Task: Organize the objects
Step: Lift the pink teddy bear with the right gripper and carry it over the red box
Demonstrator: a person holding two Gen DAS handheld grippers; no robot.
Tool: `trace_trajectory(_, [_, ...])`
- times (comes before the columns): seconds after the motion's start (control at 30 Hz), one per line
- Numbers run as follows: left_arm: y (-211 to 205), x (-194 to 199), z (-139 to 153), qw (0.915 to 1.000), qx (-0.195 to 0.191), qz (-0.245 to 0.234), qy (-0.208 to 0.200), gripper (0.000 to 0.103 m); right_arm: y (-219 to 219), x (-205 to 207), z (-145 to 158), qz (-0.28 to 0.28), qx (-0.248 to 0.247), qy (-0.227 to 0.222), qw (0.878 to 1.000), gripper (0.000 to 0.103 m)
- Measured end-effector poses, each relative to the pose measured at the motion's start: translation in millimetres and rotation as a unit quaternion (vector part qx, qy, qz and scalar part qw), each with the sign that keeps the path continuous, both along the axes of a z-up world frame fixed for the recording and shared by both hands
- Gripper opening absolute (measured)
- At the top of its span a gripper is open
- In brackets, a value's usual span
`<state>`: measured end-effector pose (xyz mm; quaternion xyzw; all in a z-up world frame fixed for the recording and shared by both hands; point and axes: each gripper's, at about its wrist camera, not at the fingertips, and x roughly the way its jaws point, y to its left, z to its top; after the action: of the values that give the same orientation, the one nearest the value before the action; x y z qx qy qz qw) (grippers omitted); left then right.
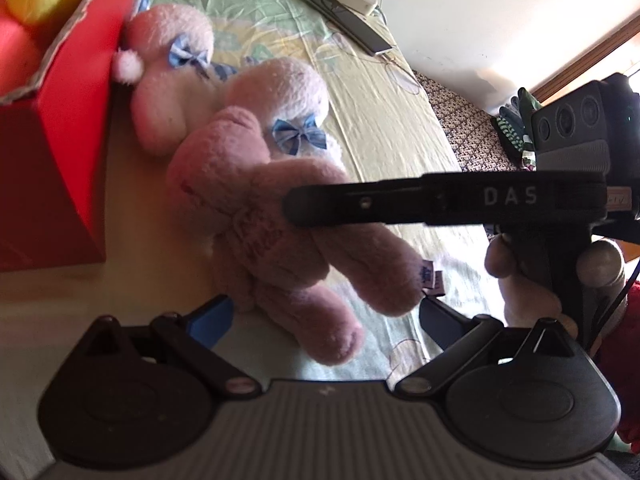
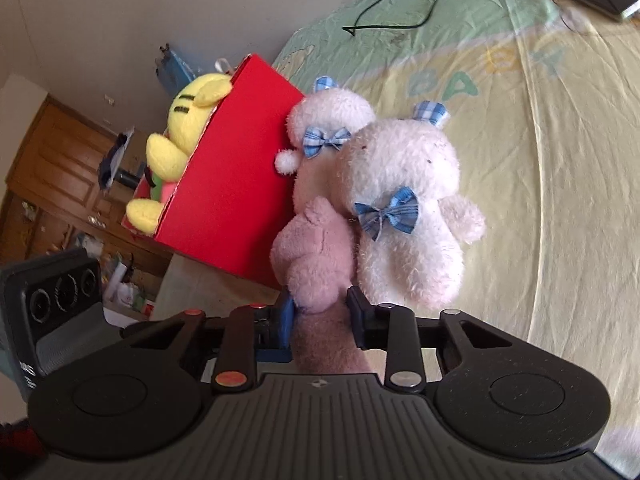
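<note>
I am clamping the right gripper (image 2: 320, 316) on a limb of the dusty-pink plush animal (image 2: 316, 256), its blue pads pinching the fuzzy fabric low in the centre of the right wrist frame. My left gripper (image 1: 326, 316) is hanging spread wide with nothing between its fingers, the pink toy's legs lying just ahead of it. The pink plush is resting on the pale green and yellow bedsheet (image 2: 540, 160), pressed against two pale pink plush bears with blue checked bows (image 2: 404, 208), beside the red cardboard box (image 2: 240, 176) at centre left, where a yellow plush toy (image 2: 188, 120) is already sitting. I judge the hold is thin: lifting by one soft limb, the toy may slip out, or drag the touching bears along
</note>
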<state>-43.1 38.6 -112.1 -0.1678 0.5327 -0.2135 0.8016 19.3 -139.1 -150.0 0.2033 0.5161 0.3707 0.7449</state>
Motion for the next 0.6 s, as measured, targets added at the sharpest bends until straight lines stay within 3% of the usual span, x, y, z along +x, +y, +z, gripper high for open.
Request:
trace_trajectory(0.17, [-1, 0, -2, 0.9998, -0.011, -0.016, 0.007, 0.100, -24, -11, -17, -0.051, 0.050, 0.073, 0.995, 0.028])
trace_trajectory(0.27, [-10, -5, 2, 0.9991, 0.004, -0.041, -0.003, 0.100, -37, -24, -26, -0.084, 0.076, 0.108, 0.988, 0.028])
trace_trajectory(0.37, [-13, -9, 5, 0.9982, 0.002, -0.060, -0.010, 0.100, -44, -35, -30, -0.098, 0.083, 0.121, 0.984, 0.028])
trace_trajectory(0.5, [-8, -6, 1, 0.9965, -0.046, -0.070, 0.004, 0.100, -42, -47, -30, -0.089, 0.074, 0.118, 0.986, 0.028])
trace_trajectory(0.6, [-7, -1, -6, 0.9971, -0.041, -0.062, 0.017, 0.100, -38, -45, -30, -0.089, 0.074, 0.114, 0.987, 0.029])
